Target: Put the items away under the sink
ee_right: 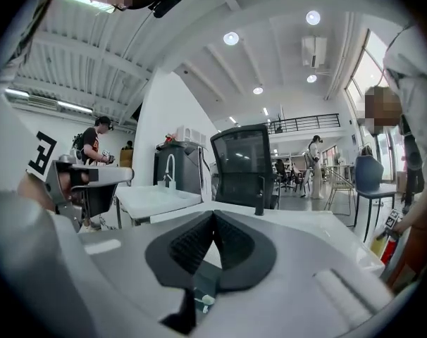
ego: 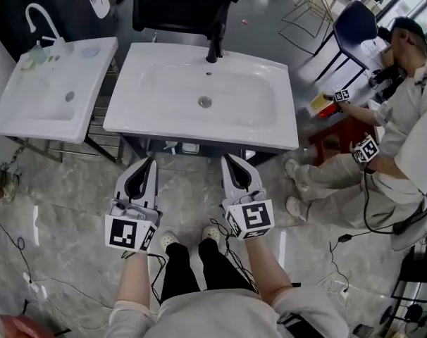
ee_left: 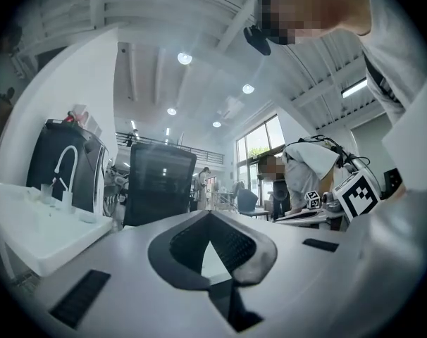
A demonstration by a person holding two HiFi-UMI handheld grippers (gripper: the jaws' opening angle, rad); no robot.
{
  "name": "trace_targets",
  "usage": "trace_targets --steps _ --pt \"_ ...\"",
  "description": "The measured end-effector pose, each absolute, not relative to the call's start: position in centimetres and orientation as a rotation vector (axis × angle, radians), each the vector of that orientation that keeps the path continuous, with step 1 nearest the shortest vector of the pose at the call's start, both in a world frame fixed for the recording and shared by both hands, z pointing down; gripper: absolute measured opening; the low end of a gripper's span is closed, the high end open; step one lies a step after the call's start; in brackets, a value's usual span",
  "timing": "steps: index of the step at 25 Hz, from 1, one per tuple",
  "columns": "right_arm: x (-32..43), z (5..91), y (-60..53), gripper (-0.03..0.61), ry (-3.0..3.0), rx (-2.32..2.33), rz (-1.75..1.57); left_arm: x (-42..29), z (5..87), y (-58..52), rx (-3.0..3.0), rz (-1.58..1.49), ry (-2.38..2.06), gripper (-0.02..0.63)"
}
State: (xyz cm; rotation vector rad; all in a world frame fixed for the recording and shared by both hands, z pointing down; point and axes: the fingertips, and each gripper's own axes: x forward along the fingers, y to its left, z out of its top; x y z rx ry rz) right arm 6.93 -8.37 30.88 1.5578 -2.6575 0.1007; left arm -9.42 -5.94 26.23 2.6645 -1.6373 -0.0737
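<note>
Head view: a person stands on a grey floor facing a white sink, with a hand-held gripper in each hand.
Left hand-held gripper: held low before the sink's front rim, tips pointing at it and just short of it.
Left gripper view: the left hand-held gripper has its jaws brought together at the tips, with nothing between them.
Right hand-held gripper: level with the left one and near it, also just short of the rim.
Right gripper view: the right hand-held gripper has its tips meeting and grips nothing.
Sink: it has an empty white basin with a drain in the middle and a black faucet at the back edge; the faucet stands upright beyond the right jaws.
Under the sink: the space is dark, and small pale shapes show at its front edge; what they are cannot be told.
Items: none shows in either hand-held gripper.
Second sink: it stands just beside the first, on the person's left, with a curved white faucet.
Chair: it is black and stands behind the main sink.
Another person: seated at the right, well apart from the sink.
Shoes: they are pale and stand between and below the two marker cubes.
</note>
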Motion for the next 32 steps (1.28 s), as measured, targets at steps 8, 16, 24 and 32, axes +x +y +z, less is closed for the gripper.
trace_targets --steps 8,16,24,32 --pt "7.2 24.8 -7.1 0.011 -2.658 1.584 0.055 -9.1 20.7 -4.8 2.708 -0.086 -1.621 0.002" --pt "7.9 20.2 -6.4 0.011 -2.669 1.635 0.001 -8.8 16.7 -4.1 2.75 -0.129 -1.62 0.003" --pt "9.5 18.0 -5.1 0.011 -2.637 1.681 -0.027 -8.6 14.3 -2.7 2.764 -0.163 -1.637 0.002" --pt "10.9 16.1 -4.0 0.011 -2.65 1.715 -0.064 -8.9 12.4 -1.8 2.753 -0.198 -1.675 0.002"
